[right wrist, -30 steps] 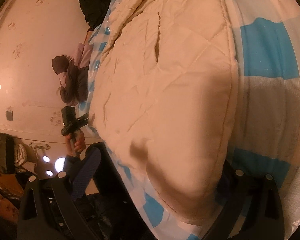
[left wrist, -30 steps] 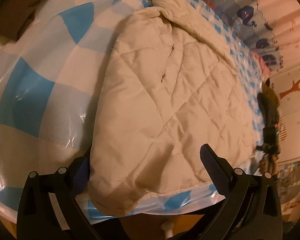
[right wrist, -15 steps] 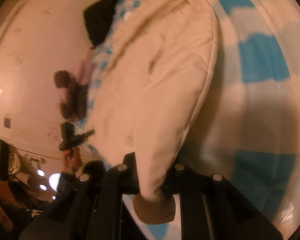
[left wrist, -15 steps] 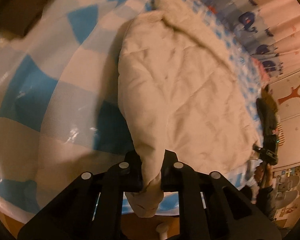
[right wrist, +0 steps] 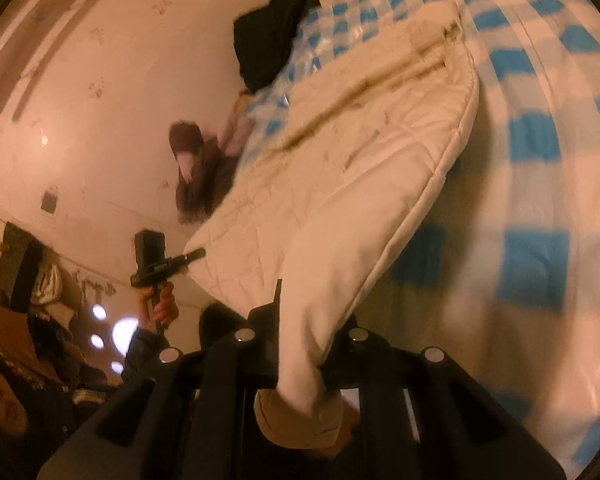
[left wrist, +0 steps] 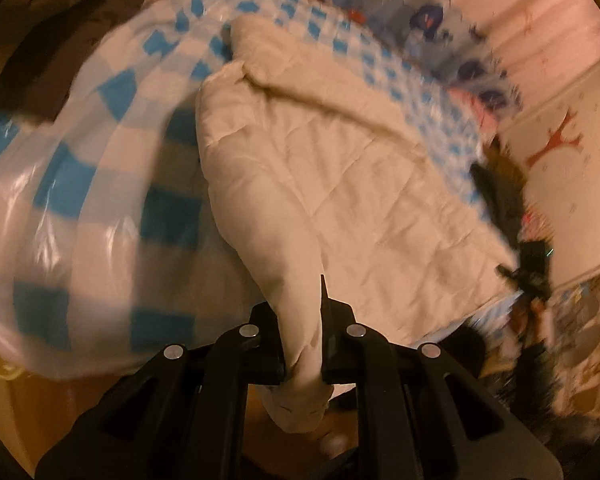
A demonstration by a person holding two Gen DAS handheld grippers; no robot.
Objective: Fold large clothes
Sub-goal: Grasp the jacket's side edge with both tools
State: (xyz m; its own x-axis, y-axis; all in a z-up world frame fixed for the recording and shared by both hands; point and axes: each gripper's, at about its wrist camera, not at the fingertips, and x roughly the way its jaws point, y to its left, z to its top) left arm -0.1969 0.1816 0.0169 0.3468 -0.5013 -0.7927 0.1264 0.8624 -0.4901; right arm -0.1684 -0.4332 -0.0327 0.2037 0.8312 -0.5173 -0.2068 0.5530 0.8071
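While clamped at two near corners, the cream quilted garment is raised.
Fabric is pinched in the left claw and right claw; the remainder is spread on the blue-checked bed cover.

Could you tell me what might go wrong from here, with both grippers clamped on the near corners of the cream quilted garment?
1. The left gripper and right gripper each pinch only a narrow bunch of the cream quilted garment; the padded fabric could slip out during the lift.
2. The checked plastic cover underneath looks glossy, so the rest of the garment may slide rather than fold over.
3. The sleeve lying loose at the far end could end up creased inside the fold.
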